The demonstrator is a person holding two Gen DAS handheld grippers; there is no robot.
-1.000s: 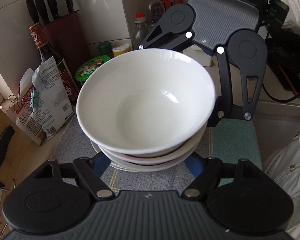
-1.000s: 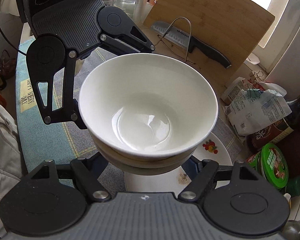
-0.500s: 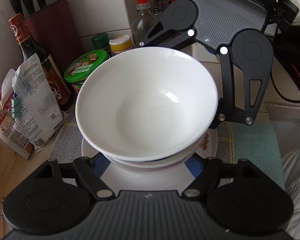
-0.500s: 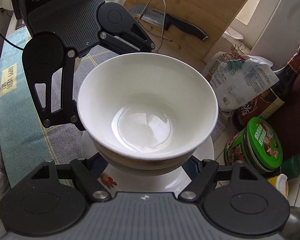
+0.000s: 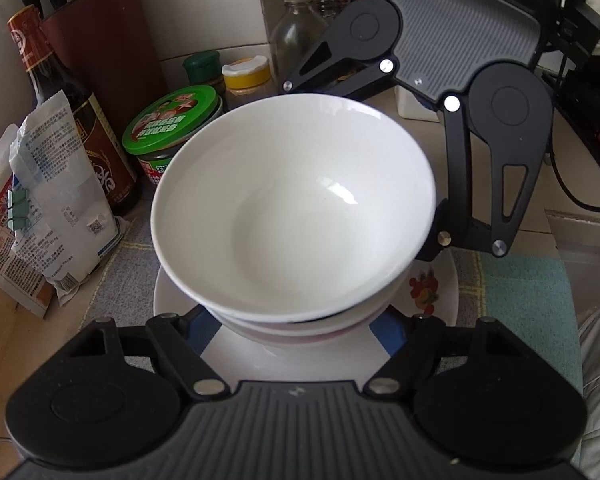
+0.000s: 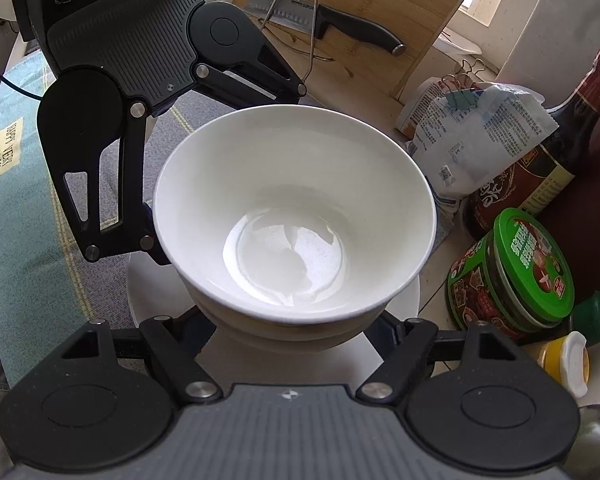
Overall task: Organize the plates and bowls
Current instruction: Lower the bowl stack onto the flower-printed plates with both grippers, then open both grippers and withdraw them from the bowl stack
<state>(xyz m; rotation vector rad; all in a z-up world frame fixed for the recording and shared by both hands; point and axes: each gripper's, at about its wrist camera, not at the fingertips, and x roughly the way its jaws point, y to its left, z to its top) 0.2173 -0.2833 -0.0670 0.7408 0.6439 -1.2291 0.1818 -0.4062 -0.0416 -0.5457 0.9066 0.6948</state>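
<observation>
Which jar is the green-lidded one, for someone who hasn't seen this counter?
Start at the stack of white bowls over the plate, held between both grippers. In the right wrist view, look just right of it, in front of the dark sauce bottle. The jar is short and wide, with a broad bright green printed lid, far bigger than the small green cap and yellow cap beside it.

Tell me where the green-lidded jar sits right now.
The green-lidded jar is left of the bowl stack in the left wrist view, in front of the dark sauce bottle; in the right wrist view it sits on the right.
</observation>
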